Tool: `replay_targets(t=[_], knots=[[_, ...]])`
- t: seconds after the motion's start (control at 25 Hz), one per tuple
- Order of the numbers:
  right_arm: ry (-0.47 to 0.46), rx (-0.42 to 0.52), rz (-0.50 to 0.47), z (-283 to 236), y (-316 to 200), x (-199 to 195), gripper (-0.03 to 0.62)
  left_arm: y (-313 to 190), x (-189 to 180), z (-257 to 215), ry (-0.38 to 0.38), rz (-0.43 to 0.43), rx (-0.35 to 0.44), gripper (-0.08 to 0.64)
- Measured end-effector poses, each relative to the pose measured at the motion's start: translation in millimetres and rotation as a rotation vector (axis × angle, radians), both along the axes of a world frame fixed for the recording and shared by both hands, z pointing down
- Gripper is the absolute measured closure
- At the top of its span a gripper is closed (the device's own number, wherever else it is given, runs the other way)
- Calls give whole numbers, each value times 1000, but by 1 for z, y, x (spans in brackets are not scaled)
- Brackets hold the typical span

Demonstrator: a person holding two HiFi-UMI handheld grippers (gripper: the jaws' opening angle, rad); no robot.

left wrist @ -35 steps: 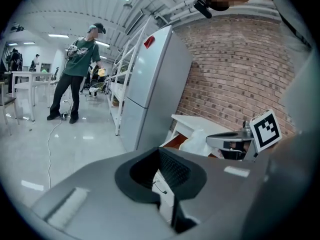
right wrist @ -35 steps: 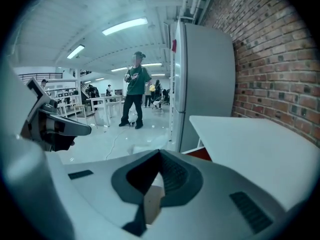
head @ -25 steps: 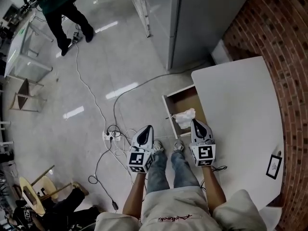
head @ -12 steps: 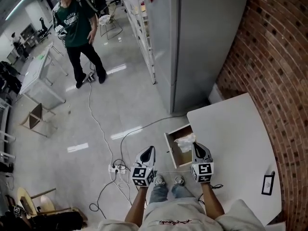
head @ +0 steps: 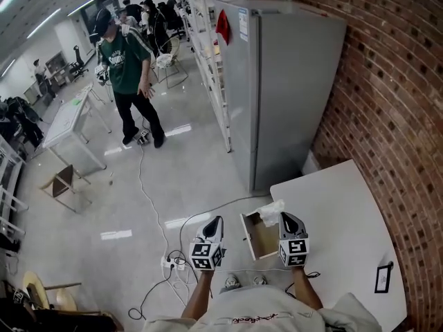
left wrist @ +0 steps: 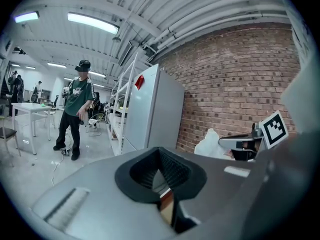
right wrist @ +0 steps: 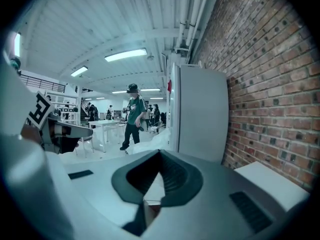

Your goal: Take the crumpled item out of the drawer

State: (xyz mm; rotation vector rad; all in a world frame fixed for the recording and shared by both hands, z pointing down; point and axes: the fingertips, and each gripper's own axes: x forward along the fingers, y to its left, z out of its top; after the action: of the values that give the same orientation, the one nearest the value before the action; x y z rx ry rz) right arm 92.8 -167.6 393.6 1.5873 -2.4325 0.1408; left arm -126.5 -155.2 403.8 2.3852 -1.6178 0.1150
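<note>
A white crumpled item (head: 271,209) hangs at the tip of my right gripper (head: 285,217), which is shut on it over the far end of the open wooden drawer (head: 256,239). From the left gripper view, the crumpled item (left wrist: 212,145) is raised in the air beside the right gripper (left wrist: 240,145). In the right gripper view it shows as a white mass (right wrist: 150,145) just past the closed jaws. My left gripper (head: 217,220) is held left of the drawer, over the floor, jaws shut and holding nothing.
The drawer belongs to a white table (head: 346,227) by a brick wall (head: 394,116). A tall grey cabinet (head: 291,81) stands beyond it. Cables and a power strip (head: 169,260) lie on the floor. A person (head: 128,75) stands further off. A small black-framed card (head: 381,279) lies on the table.
The head view has tilted up, showing more of the room. The crumpled item has come up out of the drawer with my right gripper. The left gripper stays alongside.
</note>
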Motion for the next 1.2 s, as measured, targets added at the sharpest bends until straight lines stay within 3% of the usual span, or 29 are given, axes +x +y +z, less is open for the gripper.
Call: replay_targets(t=[0.6,1.2], knots=[[-27,75,5,-37,-10,-1,580,-5,-16,-36,-25,-24,85,551],[-22,82,-11,-43,-24,-14,580,-14,-26,-40,-32,-39,97,551]])
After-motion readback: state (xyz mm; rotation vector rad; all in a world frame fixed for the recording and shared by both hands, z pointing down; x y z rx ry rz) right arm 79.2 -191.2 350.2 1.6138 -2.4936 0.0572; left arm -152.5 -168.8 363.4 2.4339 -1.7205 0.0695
